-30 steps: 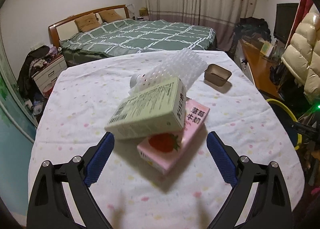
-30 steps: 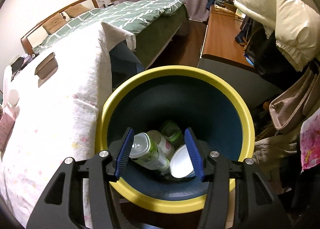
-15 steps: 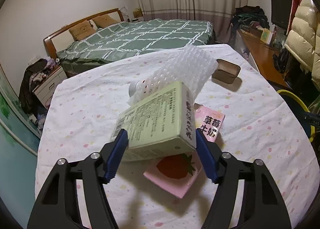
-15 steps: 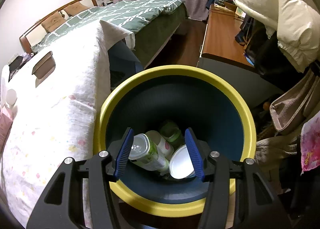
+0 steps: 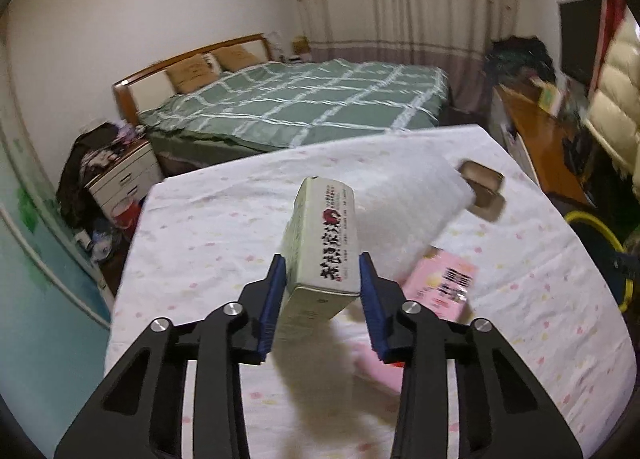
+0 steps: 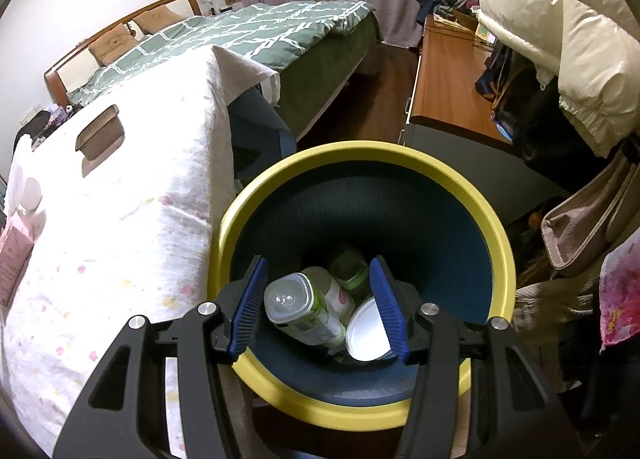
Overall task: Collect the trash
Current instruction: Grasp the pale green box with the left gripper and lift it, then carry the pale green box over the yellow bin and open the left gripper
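My left gripper [image 5: 322, 263] is shut on a pale green carton [image 5: 322, 239] and holds it up off the table. A pink strawberry milk carton [image 5: 438, 287] lies on the cloth just right of it, with a white bubble-wrap sheet [image 5: 408, 203] behind. My right gripper [image 6: 318, 279] is open and empty, hovering over the yellow-rimmed bin [image 6: 496, 227]. Inside the bin lie a green-labelled bottle [image 6: 304, 309], a white lid [image 6: 366, 335] and a small green container [image 6: 348, 269].
A small brown tray [image 5: 482, 181] sits on the spotted tablecloth [image 5: 208, 243] near its far right edge; it also shows in the right wrist view [image 6: 98, 135]. A green bed [image 5: 296, 107], a wooden desk [image 6: 448, 95] and a puffy white coat [image 6: 560, 31] surround the table. The bin's rim [image 5: 596, 221] is right of the table.
My left gripper closed on the green carton and lifted it off the pink carton, turning it end-on. The right gripper has stayed open over the bin.
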`<action>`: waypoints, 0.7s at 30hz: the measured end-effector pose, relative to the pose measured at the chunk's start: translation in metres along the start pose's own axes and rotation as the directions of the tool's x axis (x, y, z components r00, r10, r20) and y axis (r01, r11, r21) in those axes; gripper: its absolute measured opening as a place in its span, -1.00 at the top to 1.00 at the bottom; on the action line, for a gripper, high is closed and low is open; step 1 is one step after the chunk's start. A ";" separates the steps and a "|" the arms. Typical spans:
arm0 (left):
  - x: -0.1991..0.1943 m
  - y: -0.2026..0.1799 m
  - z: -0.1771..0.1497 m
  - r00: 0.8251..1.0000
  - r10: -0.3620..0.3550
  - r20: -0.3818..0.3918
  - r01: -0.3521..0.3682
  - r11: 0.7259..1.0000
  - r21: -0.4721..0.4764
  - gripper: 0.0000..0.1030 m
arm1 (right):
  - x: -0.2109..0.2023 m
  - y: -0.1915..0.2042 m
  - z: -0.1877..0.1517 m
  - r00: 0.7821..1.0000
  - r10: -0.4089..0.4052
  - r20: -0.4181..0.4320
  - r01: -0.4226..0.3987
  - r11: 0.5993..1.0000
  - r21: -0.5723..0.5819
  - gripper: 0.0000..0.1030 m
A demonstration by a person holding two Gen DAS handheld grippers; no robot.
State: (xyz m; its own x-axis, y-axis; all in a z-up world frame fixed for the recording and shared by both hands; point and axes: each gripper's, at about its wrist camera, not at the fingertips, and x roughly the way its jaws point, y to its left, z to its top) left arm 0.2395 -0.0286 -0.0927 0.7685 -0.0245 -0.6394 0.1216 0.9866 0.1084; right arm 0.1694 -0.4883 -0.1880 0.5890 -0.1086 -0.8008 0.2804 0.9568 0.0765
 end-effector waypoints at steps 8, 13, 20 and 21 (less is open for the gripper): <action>0.006 0.038 -0.011 0.999 0.022 -0.024 -0.024 0.997 -0.068 0.39 | -0.003 0.002 -0.001 1.000 0.009 0.003 -0.009 1.000 -0.003 0.01; 0.000 0.041 -0.011 1.000 0.001 -0.002 -0.001 0.997 -0.072 0.40 | -0.004 0.007 0.000 1.000 0.020 -0.002 -0.020 1.000 -0.008 0.01; -0.034 0.033 -0.003 0.999 -0.005 0.040 0.007 0.999 -0.051 0.40 | -0.005 0.008 -0.003 1.000 0.027 0.001 -0.027 1.000 -0.011 0.01; -0.039 0.032 -0.002 0.999 -0.007 0.043 0.009 0.999 -0.048 0.40 | -0.006 0.007 -0.003 1.000 0.029 0.000 -0.029 1.000 -0.011 0.01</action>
State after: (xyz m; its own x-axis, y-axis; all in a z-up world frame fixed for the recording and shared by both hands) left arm 0.2124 0.0045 -0.0663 0.7941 -0.0386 -0.6065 0.0988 0.9929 0.0660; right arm 0.1660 -0.4798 -0.1847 0.5973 -0.0805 -0.7979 0.2547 0.9625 0.0935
